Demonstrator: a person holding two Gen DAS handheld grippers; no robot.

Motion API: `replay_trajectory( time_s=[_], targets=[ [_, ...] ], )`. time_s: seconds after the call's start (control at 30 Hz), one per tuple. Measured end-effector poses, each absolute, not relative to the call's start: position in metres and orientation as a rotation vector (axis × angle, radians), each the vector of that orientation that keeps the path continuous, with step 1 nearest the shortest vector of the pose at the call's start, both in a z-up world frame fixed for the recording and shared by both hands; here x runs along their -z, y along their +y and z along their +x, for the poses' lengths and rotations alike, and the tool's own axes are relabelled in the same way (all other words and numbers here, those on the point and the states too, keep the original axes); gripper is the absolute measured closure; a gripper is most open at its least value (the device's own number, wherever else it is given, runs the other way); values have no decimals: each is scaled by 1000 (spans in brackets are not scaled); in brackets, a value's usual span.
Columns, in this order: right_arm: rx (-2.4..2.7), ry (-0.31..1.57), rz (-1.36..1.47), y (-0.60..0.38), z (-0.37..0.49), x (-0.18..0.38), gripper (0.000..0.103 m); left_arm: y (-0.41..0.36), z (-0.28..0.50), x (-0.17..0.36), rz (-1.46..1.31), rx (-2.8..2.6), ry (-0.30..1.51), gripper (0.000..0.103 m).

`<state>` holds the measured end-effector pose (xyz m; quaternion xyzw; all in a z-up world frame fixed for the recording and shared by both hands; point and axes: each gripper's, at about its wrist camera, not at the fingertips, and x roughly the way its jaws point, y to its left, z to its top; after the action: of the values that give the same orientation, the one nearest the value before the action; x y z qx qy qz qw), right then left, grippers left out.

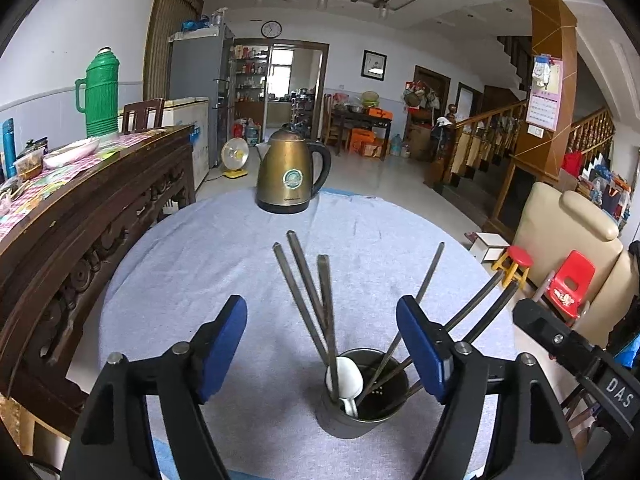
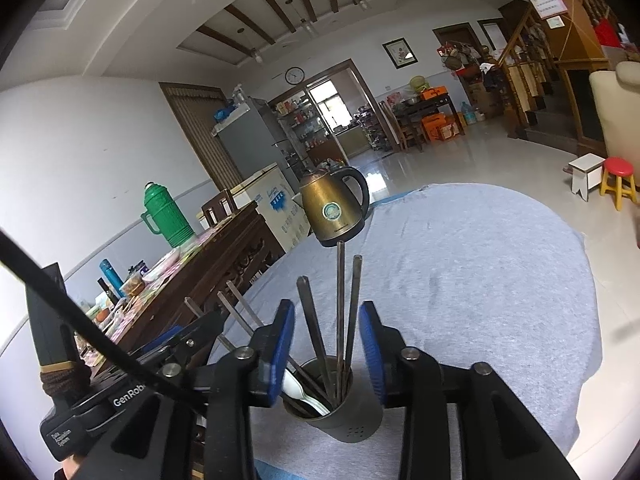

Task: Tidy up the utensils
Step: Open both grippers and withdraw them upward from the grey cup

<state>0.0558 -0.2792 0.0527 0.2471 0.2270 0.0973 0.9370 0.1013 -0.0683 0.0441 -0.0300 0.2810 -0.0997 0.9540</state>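
Observation:
A dark metal utensil cup [image 1: 362,410] stands on the grey tablecloth, holding several metal chopsticks [image 1: 312,300] and a white spoon [image 1: 347,376]. My left gripper [image 1: 322,344] is open, its blue pads wide on either side above the cup, holding nothing. In the right wrist view the same cup [image 2: 340,412] with chopsticks [image 2: 344,312] and the spoon [image 2: 306,394] sits between my right gripper's [image 2: 327,350] open pads; nothing is gripped. The left gripper [image 2: 176,344] shows at the left of that view.
A brass electric kettle [image 1: 292,176] stands at the table's far edge. A carved wooden sideboard [image 1: 80,220] with a green thermos [image 1: 100,92] and dishes runs along the left. A cream armchair [image 1: 568,240], red stool and red child's chair are right of the table.

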Motion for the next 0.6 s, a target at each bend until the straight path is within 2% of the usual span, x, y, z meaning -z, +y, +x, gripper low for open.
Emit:
replay_trajectory(
  time_s=[0.03,0.07,0.4,0.6],
  targets=[
    [-194,461,509,-281,55,-52,53,-67,101,-44,-56,196,573,23],
    [-190,457,513,-283,53,-52,52,-67,101,-44,-50,190,574,22],
    [-158,450,505,-295,44,-56,51,-64,83,-50,67,105,550,16],
    [-142,462,481,-296,35,-60,41,-59,74,-55,102,78,544,12]
  ],
)
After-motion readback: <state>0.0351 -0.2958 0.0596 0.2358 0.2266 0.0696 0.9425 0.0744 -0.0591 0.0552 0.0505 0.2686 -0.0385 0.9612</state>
